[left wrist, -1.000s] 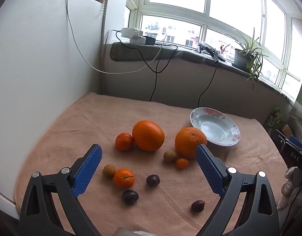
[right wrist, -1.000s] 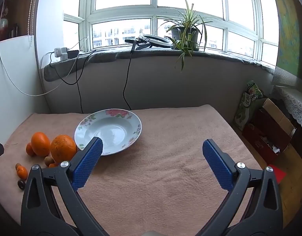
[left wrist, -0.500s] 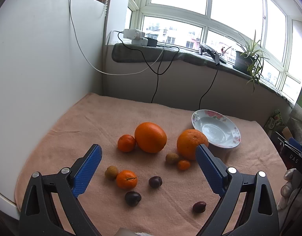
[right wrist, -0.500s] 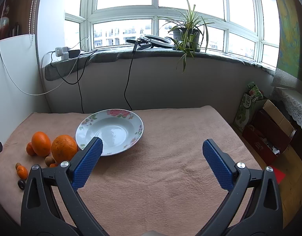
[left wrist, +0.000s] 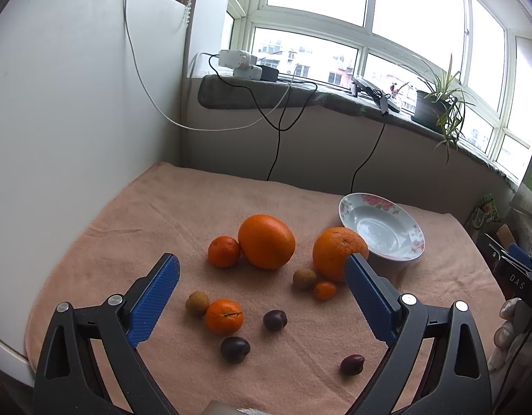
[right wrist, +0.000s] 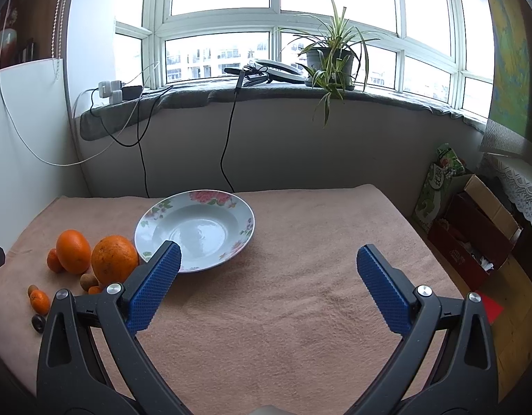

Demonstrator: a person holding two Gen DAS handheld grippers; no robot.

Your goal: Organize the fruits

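Two large oranges, mandarins, a tiny orange fruit, brown longans and three dark plums lie on the peach towel. An empty floral plate sits right of them; it also shows in the right wrist view. My left gripper is open and empty above the fruits. My right gripper is open and empty over bare towel, right of the plate and oranges.
A white panel bounds the left side. A wall and windowsill with cables and a potted plant stand behind. Cardboard boxes sit on the floor right of the table. The towel's front left edge is close.
The left gripper has pulled back and risen slightly, so the fruits sit lower and farther in view. The right gripper has barely shifted. Both stay open.
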